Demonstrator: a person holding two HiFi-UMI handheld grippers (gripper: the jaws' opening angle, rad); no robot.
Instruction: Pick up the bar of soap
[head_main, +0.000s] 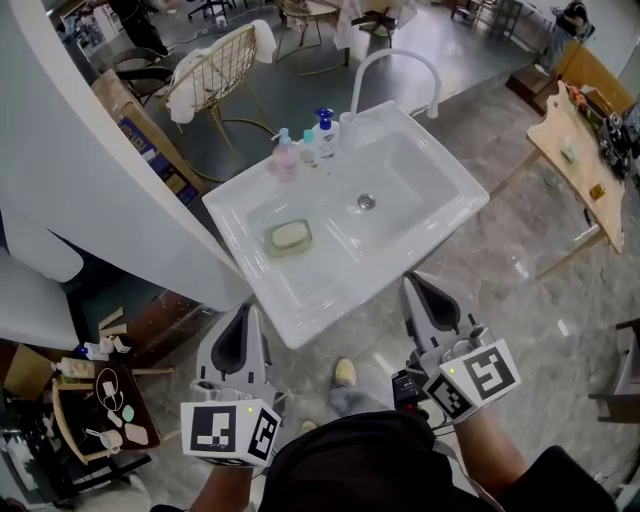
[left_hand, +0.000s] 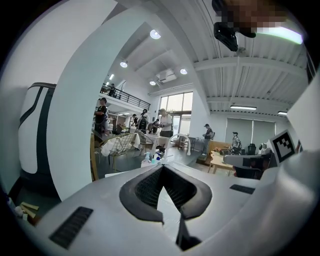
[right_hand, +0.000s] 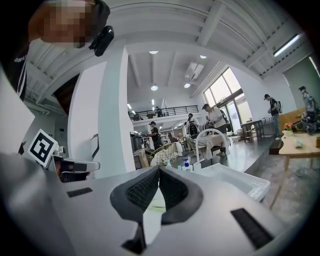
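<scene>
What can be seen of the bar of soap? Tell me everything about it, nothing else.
The bar of soap is a pale cream rounded rectangle, smooth and whole as far as the head view shows. It lies flat in a translucent greenish soap dish, which sits on the shallow part of the white sink, to the left of the drain. Only the dish touches it. The left gripper and right gripper are both clear of it, at the sink's near edge.
</scene>
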